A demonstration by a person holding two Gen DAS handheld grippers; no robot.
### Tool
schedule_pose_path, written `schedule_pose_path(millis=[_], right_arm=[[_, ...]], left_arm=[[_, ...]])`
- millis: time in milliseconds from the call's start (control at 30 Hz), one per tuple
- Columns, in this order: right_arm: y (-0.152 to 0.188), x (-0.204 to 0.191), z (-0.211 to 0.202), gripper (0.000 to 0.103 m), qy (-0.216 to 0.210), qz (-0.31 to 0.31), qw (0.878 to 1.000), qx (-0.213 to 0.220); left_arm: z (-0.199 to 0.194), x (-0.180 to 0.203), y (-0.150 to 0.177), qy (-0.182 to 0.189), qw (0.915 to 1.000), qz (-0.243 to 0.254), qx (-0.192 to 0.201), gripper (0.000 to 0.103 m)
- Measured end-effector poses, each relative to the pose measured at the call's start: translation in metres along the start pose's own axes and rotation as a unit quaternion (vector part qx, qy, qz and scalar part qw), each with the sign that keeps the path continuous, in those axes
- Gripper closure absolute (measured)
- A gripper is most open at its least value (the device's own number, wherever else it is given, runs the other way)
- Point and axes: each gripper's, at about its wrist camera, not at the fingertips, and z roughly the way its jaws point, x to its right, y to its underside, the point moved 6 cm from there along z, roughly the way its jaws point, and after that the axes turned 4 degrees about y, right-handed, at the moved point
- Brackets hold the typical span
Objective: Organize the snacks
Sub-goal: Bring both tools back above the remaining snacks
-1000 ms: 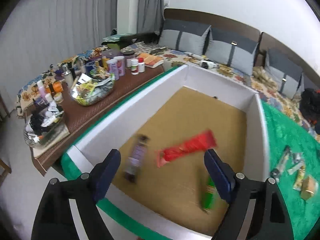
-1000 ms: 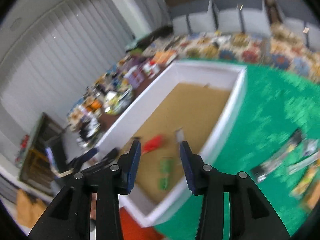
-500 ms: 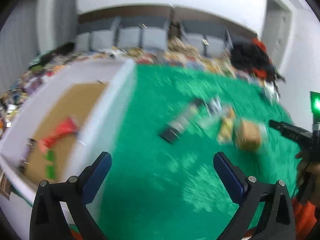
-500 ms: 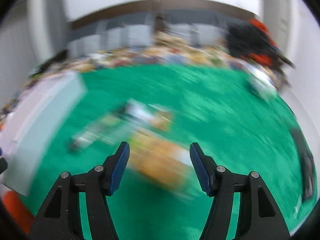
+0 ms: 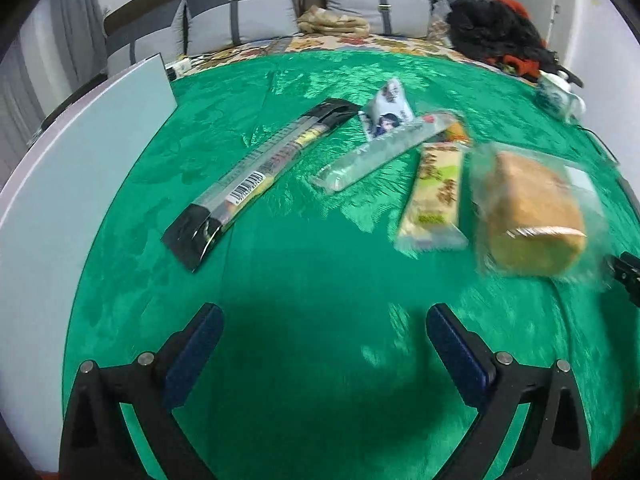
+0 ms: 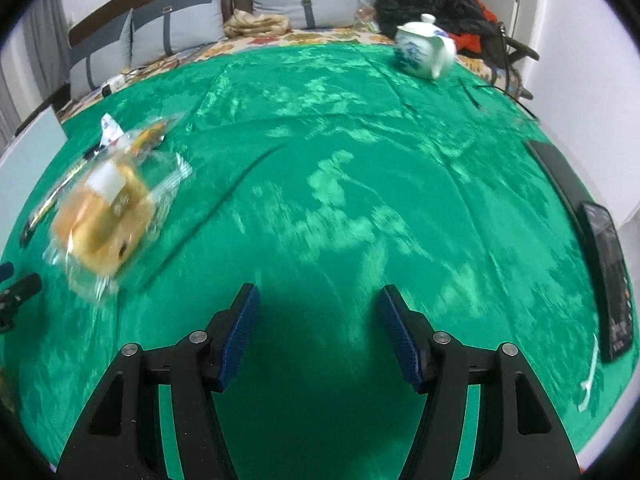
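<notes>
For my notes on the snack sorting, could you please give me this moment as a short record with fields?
surface: green cloth
snacks on cloth: black stick pack, clear pack, yellow bar, wrapped bread
box: white wall at left
teapot: at far edge
left tool: open, empty
right tool: open, empty

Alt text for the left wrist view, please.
Open left gripper, nothing between its jaws, above a green cloth; ahead lie a long black-ended packet, clear wrapped stick, beige bar and bagged bread loaf.
</notes>
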Motion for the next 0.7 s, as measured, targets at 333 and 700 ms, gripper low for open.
schedule_pose_path(millis=[333, 700], right_arm=[[-0.032, -0.007, 0.033, 0.021, -0.003, -0.016, 1.0, 0.018], [-0.032, -0.01, 0.035, 0.015, -0.006, -0.019, 1.0, 0.015]], left_arm=[[0.014, -0.016, 0.0, 0.004, 0.9994, -0.033, 0.014, 0.0], [0.014, -0.017, 0.0, 0.004, 0.9993, -0.033, 0.015, 0.0]])
